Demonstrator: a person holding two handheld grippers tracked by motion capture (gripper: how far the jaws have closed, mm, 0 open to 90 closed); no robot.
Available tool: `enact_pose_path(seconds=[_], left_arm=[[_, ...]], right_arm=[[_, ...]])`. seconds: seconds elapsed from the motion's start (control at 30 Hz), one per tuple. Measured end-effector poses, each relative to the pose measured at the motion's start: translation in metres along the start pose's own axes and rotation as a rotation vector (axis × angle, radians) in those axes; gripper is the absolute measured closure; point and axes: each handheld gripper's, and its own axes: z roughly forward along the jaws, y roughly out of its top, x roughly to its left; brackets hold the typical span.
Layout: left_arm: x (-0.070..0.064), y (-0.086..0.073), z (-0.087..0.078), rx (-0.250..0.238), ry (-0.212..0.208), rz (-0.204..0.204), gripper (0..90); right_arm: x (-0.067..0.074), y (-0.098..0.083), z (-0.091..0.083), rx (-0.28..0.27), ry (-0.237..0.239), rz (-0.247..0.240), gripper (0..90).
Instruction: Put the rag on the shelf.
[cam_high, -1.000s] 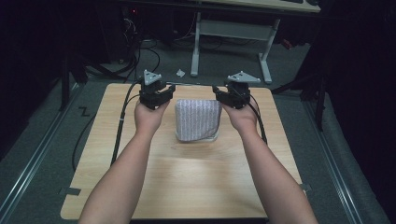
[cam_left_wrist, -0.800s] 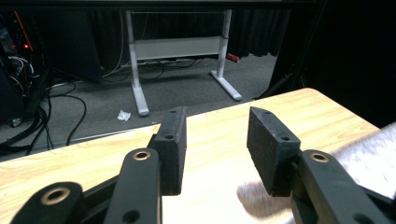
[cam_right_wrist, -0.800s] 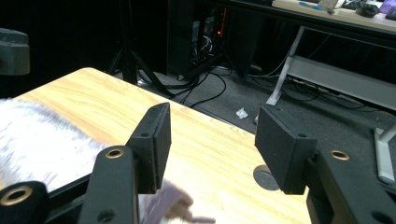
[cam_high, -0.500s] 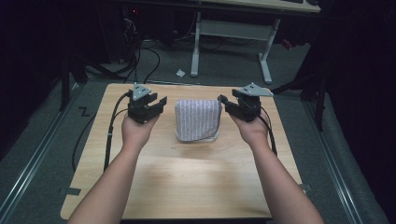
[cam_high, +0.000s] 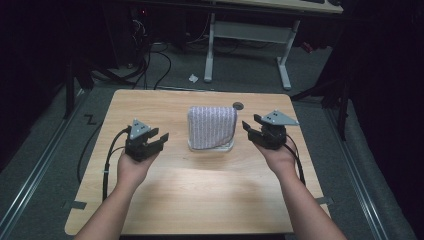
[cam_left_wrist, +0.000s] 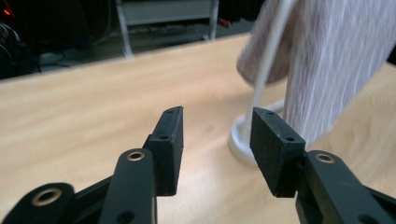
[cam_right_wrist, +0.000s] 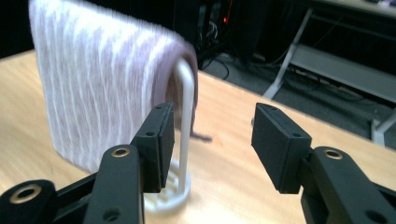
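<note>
Towel is hanging on its rack, draping looks done.
I'm holding left gripper (cam_high: 159, 139) and right gripper (cam_high: 251, 127) beside striped towel (cam_high: 211, 126) on white rack (cam_high: 227, 146), jaws wide, empty.

Towel (cam_high: 211, 127) on rack (cam_high: 211, 147), mid-table (cam_high: 200, 200)

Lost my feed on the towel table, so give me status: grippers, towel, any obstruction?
Left gripper open, empty, left of rack. Right gripper open, empty, on the other side. Striped towel draped over white rack, untouched. Table otherwise bare, nothing blocking.
</note>
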Motion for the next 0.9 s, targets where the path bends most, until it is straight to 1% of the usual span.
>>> enact_pose_path(seconds=[0.03,0.07,0.1,0.13,0.17,0.2,0.23,0.27,0.3,0.33,0.37,0.4,0.43,0.47,0.5,0.53,0.57,0.6,0.63,0.67,0.7,0.73,0.77,0.8,0.83,0.87,0.9], left_arm=[[0.0,-0.007,-0.001,0.009,-0.005,-0.009,54.8],[-0.001,-0.013,-0.001,0.016,-0.009,-0.019,54.8],[-0.001,-0.02,-0.002,0.022,-0.011,-0.027,54.3],[-0.002,-0.027,-0.003,0.025,-0.013,-0.028,54.1],[-0.005,-0.04,-0.006,0.027,-0.018,-0.03,53.8],[-0.005,-0.04,-0.006,0.027,-0.018,-0.03,53.4],[-0.006,-0.045,-0.006,0.037,-0.019,-0.028,53.3],[-0.007,-0.051,-0.007,0.046,-0.018,-0.022,53.3],[-0.009,-0.056,-0.008,0.051,-0.02,-0.021,53.0],[-0.01,-0.061,-0.01,0.059,-0.022,-0.021,52.6],[-0.012,-0.066,-0.013,0.074,-0.03,-0.03,52.6],[-0.016,-0.07,-0.017,0.081,-0.05,-0.044,51.0],[-0.022,-0.076,-0.023,0.069,-0.068,-0.037,51.0],[-0.033,-0.092,-0.033,0.053,-0.064,0.005,50.3],[-0.033,-0.092,-0.033,0.053,-0.064,0.005,50.9],[-0.04,-0.104,-0.04,0.113,-0.059,0.04,52.1],[-0.04,-0.104,-0.04,0.113,-0.059,0.04,50.4],[-0.04,-0.106,-0.041,0.122,-0.069,0.039,48.7],[-0.038,-0.11,-0.04,0.154,-0.048,0.038,48.5],[-0.036,-0.111,-0.038,0.168,-0.054,0.03,46.8],[-0.035,-0.112,-0.037,0.169,-0.058,0.022,45.2],[-0.035,-0.112,-0.037,0.169,-0.058,0.022,45.1],[-0.033,-0.112,-0.035,0.168,-0.07,0.006,45.1],[-0.032,-0.112,-0.034,0.162,-0.071,-0.001,44.4],[-0.031,-0.111,-0.034,0.153,-0.071,-0.019,43.3],[-0.03,-0.11,-0.035,0.149,-0.07,-0.024,43.1],[-0.03,-0.11,-0.035,0.147,-0.067,-0.021,42.9]], right_arm=[[0.001,-0.011,-0.002,0.007,0.002,0.003,49.0],[0.001,-0.011,-0.002,0.007,0.002,0.003,49.0],[0.002,-0.024,-0.003,0.019,0.0,0.004,48.8],[0.003,-0.031,-0.004,0.025,0.002,0.006,48.7],[0.004,-0.038,-0.005,0.036,0.005,0.01,48.2],[0.004,-0.038,-0.005,0.036,0.005,0.01,48.2],[0.005,-0.053,-0.006,0.054,0.004,0.012,46.8],[0.005,-0.053,-0.006,0.054,0.004,0.012,46.8],[0.007,-0.069,-0.007,0.077,0.011,0.027,45.8],[0.008,-0.077,-0.008,0.091,0.013,0.028,45.2],[0.008,-0.077,-0.008,0.091,0.013,0.028,45.2],[0.011,-0.093,-0.012,0.103,0.004,0.028,43.3],[0.011,-0.093,-0.012,0.103,0.004,0.028,43.3],[0.015,-0.11,-0.017,0.125,-0.001,0.026,41.7],[0.015,-0.11,-0.017,0.125,-0.001,0.026,41.7],[0.017,-0.123,-0.025,0.154,-0.006,0.026,39.8],[0.017,-0.123,-0.025,0.154,-0.006,0.026,39.8],[0.019,-0.138,-0.038,0.156,-0.012,0.044,39.1],[0.02,-0.142,-0.044,0.159,-0.012,0.073,38.7],[0.02,-0.144,-0.05,0.161,0.004,0.109,37.5],[0.021,-0.146,-0.054,0.15,0.008,0.119,37.4],[0.021,-0.146,-0.054,0.15,0.008,0.119,37.4],[0.023,-0.147,-0.056,0.145,0.004,0.107,37.8],[0.025,-0.149,-0.056,0.149,0.001,0.089,37.6],[0.03,-0.15,-0.05,0.166,0.012,0.07,37.4],[0.031,-0.15,-0.047,0.171,0.014,0.064,37.1],[0.032,-0.151,-0.045,0.176,0.018,0.058,36.8]])
